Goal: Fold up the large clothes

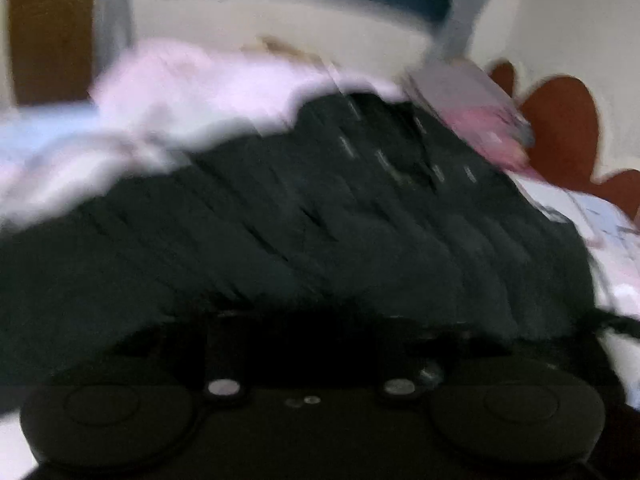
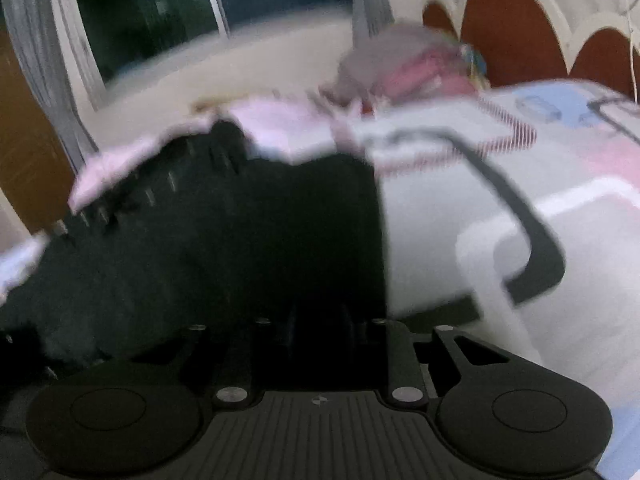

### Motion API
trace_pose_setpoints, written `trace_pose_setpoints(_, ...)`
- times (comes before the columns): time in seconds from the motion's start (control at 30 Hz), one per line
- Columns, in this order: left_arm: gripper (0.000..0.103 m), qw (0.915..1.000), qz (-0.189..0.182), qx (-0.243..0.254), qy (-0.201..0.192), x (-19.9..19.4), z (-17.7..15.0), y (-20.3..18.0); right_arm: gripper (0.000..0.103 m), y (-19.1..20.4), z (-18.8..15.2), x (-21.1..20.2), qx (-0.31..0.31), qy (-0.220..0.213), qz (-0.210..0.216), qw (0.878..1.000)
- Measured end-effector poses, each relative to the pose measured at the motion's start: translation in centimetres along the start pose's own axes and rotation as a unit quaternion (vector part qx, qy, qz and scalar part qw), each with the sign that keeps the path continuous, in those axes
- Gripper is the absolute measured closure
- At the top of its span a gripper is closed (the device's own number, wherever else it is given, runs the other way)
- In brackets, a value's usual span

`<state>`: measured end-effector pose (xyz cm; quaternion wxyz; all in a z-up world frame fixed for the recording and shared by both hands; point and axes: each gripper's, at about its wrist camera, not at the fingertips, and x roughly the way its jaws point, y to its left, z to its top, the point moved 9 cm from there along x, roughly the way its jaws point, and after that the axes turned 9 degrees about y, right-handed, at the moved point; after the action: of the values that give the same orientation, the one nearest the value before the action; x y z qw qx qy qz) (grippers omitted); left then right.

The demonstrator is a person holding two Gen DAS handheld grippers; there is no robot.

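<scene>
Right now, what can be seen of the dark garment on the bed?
The dark garment is black or very dark green, soft and creased, spread wide across the patterned bedspread. Short pale marks run in rows near its far edge. Pink-white cloth borders that edge. Its near edge reaches both grippers, but blur hides whether either is gripping it.

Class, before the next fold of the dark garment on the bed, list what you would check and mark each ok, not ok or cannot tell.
1. Dark garment lies on the bed cover: ok.
2. Left gripper grips fabric: cannot tell, too blurred and dark.
3. Right gripper grips fabric: cannot tell.
4. Pink cloth clear of the garment: not ok, it touches the far edge.
5. Pictures sharp enough to judge: not ok.
</scene>
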<state>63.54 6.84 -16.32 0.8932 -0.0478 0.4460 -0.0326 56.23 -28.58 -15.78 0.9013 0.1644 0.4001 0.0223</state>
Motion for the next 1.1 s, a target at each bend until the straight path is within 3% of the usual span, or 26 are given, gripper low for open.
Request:
trace_pose_setpoints(0.03,0.021,0.9989,0.029,0.009,-0.036,-1.2,0.6,-0.1,0.079,0.1,0.9,-0.3,-0.002,-0.009,0.006,1.000)
trace_pose_setpoints(0.1,0.022,0.9968,0.029,0.046,-0.059,-1.8,1.7,-2.4,0.079,1.6,2.4,0.7,-0.010,-0.006,0.034,0.999)
trace_pose_setpoints(0.17,0.023,0.9956,0.011,0.076,-0.055,-0.5,2.5,-5.7,0.079,4.9,3.2,2.4,-0.041,0.005,0.061,0.997)
trace_pose_setpoints(0.27,0.027,0.9964,-0.020,0.078,-0.025,2.9,3.2,-9.6,0.079,9.1,3.0,5.6,-0.081,0.033,0.086,0.992)
trace_pose_setpoints(0.4,0.030,0.9978,-0.010,0.064,-0.010,5.7,3.1,-10.1,0.079,9.4,2.7,7.6,-0.082,0.050,0.110,0.989)
trace_pose_setpoints(0.47,0.031,0.9975,0.013,0.069,-0.006,6.2,3.1,-8.6,0.080,6.9,3.2,8.0,-0.099,0.033,0.053,0.993)
trace_pose_setpoints(0.53,0.031,0.9976,0.026,0.062,0.018,7.0,2.7,-6.3,0.102,2.2,4.5,8.3,-0.065,0.018,-0.004,0.998)
trace_pose_setpoints(0.57,0.030,0.9981,0.024,0.049,0.030,7.4,2.6,-5.4,0.103,-0.3,4.8,8.7,-0.040,0.021,-0.020,0.999)
trace_pose_setpoints(0.63,0.030,0.9990,0.000,0.029,0.035,7.6,2.4,-4.5,0.103,-2.9,5.2,8.9,-0.002,0.028,-0.011,1.000)
trace_pose_setpoints(0.73,0.031,0.9982,0.013,0.045,0.037,7.3,2.4,-4.9,0.103,-2.8,5.5,8.4,-0.029,0.040,-0.016,0.999)
trace_pose_setpoints(0.8,0.037,0.9977,0.027,0.060,0.014,5.3,3.0,-5.7,0.103,-2.9,5.9,6.8,-0.033,0.037,-0.029,0.998)
trace_pose_setpoints(0.87,0.034,0.9971,0.015,0.073,-0.014,3.3,3.1,-6.7,0.066,-2.9,5.8,5.2,-0.033,0.033,-0.030,0.998)
trace_pose_setpoints(0.9,0.031,0.9973,-0.001,0.072,-0.016,2.6,2.7,-7.1,0.035,-2.7,5.5,4.3,-0.038,0.027,-0.025,0.999)
trace_pose_setpoints(0.93,0.026,0.9972,-0.008,0.073,-0.017,2.4,2.2,-7.4,0.033,-2.3,4.8,3.4,-0.044,0.024,-0.013,0.999)
trace_pose_setpoints(0.97,0.026,0.9969,0.000,0.077,-0.012,2.6,1.6,-7.4,0.035,-2.1,3.9,2.9,-0.047,0.031,-0.006,0.998)
trace_pose_setpoints(1.03,0.025,0.9969,0.012,0.077,0.016,4.2,0.1,-7.0,0.072,-1.6,1.8,3.7,-0.065,0.062,-0.011,0.996)
trace_pose_setpoints(1.1,0.023,0.9974,0.001,0.059,0.040,5.7,-1.4,-6.3,0.072,-1.8,0.1,4.5,-0.074,0.062,-0.022,0.995)
